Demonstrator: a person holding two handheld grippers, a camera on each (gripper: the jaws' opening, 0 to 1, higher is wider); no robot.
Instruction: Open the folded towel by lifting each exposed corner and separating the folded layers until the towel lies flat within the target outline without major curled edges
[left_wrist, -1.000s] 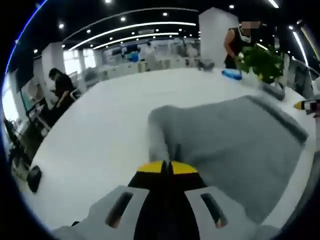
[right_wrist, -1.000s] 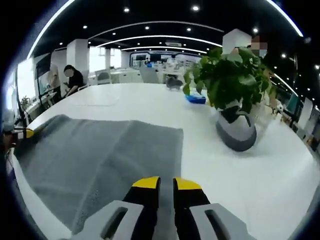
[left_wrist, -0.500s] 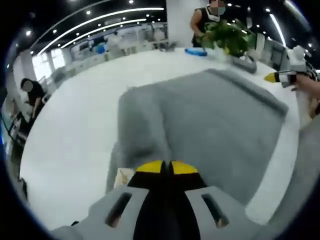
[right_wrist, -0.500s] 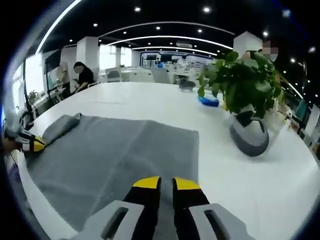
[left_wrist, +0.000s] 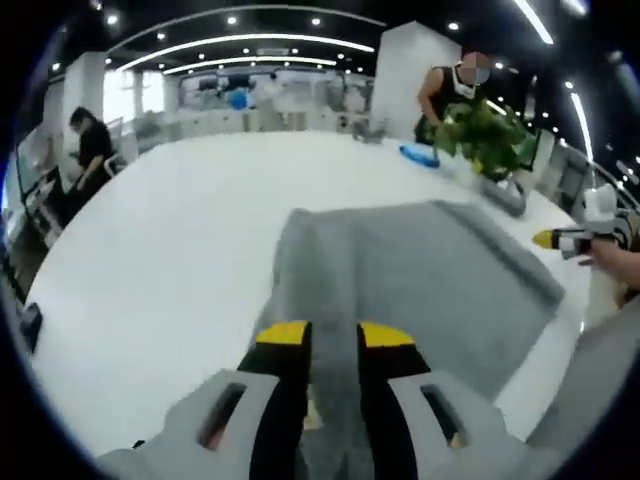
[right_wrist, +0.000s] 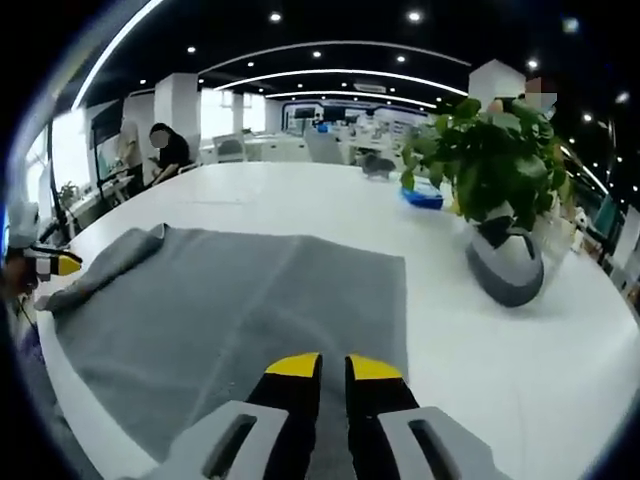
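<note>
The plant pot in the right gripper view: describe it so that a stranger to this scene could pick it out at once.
Start at the big white table, where a grey towel lies spread. To the towel's right, apart from it, stands the plant pot. It is rounded, grey with a pale band, and bushy green leaves rise from it.

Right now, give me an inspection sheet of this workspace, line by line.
Surface: white table, bare around the towel.
Job's things: grey towel mostly spread; one far corner bunched into a ridge. No target outline seen.
Clutter: potted plant beside the towel; blue object behind it.
Grippers: left gripper open, towel between its jaws; right gripper nearly closed over the towel's edge.
Cables: nothing seen.
Surroundings: open office, people at a distance.
</note>
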